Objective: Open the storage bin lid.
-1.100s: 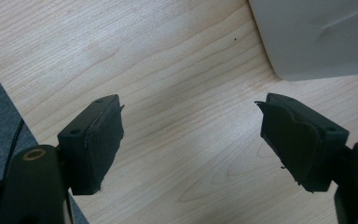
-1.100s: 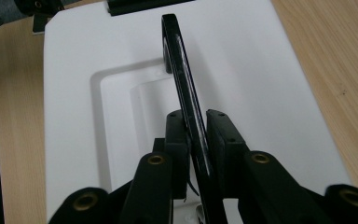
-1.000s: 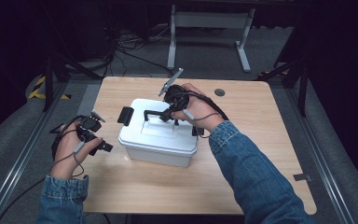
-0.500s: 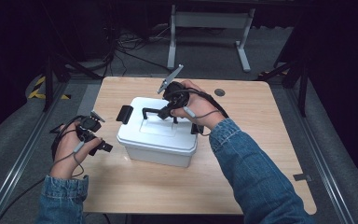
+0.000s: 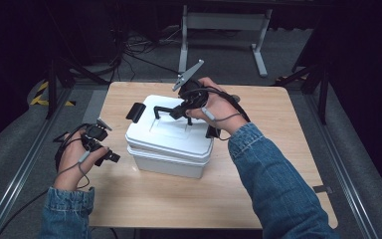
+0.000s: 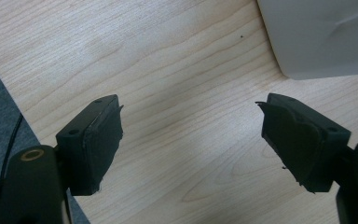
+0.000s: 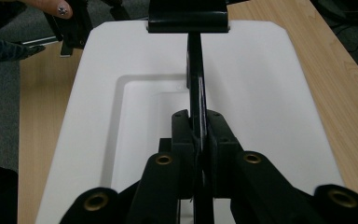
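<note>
A white lidded box (image 5: 165,164) stands mid-table. Its lid (image 5: 171,133) carries a thin black handle (image 5: 160,109) and a black latch (image 5: 136,112) at the left end. My right gripper (image 5: 178,112) is shut on that handle from the right. In the right gripper view the jaws (image 7: 199,135) pinch the handle bar (image 7: 195,70) above the lid (image 7: 265,93). The lid sits slightly raised and askew over the base. My left gripper (image 5: 110,155) hovers open over the table left of the box. Bare wood lies between its jaws (image 6: 191,140), with a box corner (image 6: 321,37) beyond.
The wooden table (image 5: 278,149) has free room in front and to the right of the box. A metal stand (image 5: 224,22) and cables (image 5: 124,47) lie on the floor behind. Floor rails (image 5: 15,184) run along both sides.
My right gripper has risen a little with the handle, and the lid has come up with it. The left hand has stayed put.
</note>
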